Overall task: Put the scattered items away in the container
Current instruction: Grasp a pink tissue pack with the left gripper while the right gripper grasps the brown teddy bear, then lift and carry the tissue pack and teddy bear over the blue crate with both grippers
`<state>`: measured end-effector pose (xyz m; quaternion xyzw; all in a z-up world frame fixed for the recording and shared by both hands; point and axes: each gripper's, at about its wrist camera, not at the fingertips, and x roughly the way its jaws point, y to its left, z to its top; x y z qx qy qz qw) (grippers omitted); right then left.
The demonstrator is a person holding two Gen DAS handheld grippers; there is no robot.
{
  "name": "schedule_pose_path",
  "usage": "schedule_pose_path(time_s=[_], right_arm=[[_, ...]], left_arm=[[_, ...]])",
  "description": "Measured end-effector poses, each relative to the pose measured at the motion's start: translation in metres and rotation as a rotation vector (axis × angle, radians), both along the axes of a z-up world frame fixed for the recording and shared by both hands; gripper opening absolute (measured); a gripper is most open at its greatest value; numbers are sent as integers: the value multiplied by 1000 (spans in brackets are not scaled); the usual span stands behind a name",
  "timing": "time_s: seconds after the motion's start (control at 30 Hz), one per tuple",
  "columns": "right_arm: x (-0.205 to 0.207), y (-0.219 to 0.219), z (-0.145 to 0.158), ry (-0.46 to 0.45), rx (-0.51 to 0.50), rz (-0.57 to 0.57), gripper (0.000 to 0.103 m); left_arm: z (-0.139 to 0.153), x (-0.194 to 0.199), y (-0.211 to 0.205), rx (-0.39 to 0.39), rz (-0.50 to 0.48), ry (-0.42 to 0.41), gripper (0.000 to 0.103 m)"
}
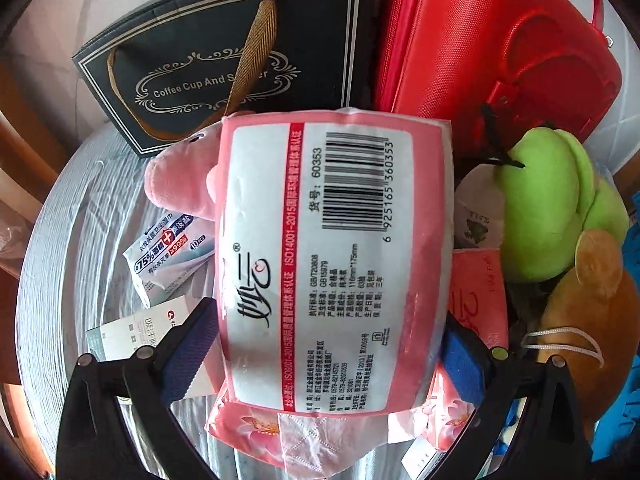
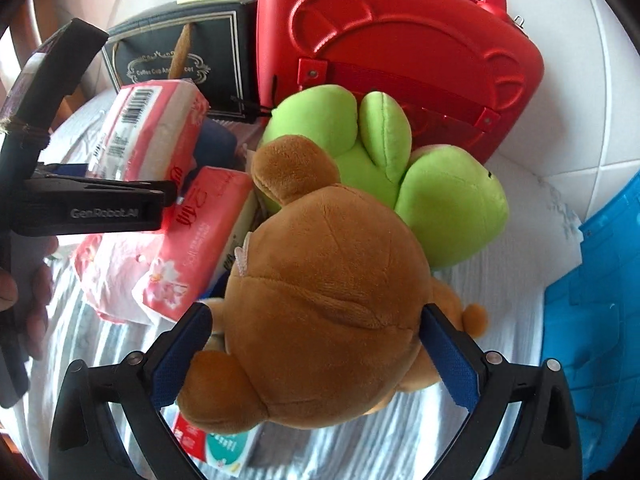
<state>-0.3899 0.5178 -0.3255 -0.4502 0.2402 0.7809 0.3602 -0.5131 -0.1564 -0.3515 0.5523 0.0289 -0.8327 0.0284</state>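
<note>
My left gripper [image 1: 328, 352] is shut on a pink tissue pack [image 1: 332, 256] and holds it over the grey ribbed container [image 1: 60, 240]. The pack also shows in the right wrist view [image 2: 152, 136], held by the left gripper [image 2: 120, 200]. My right gripper [image 2: 316, 356] is shut on a brown plush bear [image 2: 320, 308], held over the container [image 2: 400, 440]. A green plush [image 2: 384, 168] lies just beyond the bear. A pink plush pig [image 1: 180, 176], a wet-wipe packet [image 1: 168, 256] and a second pink tissue pack [image 2: 196, 240] lie inside the container.
A black "Coffee Cup And Saucer" gift bag [image 1: 224, 56] and a red hard case [image 1: 492, 40] stand behind the container. A blue plastic item [image 2: 600, 300] sits at the right. White tiled wall lies behind. A paper card [image 1: 132, 332] lies in the container.
</note>
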Motion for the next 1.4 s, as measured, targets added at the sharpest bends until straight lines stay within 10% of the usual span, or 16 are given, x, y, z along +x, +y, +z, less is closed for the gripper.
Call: schedule_pose_path(time_s=[0.37, 1.4], right_arm=[[17, -6, 2, 29, -2, -11, 77], [121, -135, 61, 155, 21, -100, 74]], left_arm=[[18, 23, 3, 43, -45, 65, 88], [87, 209, -23, -12, -2, 179, 87]])
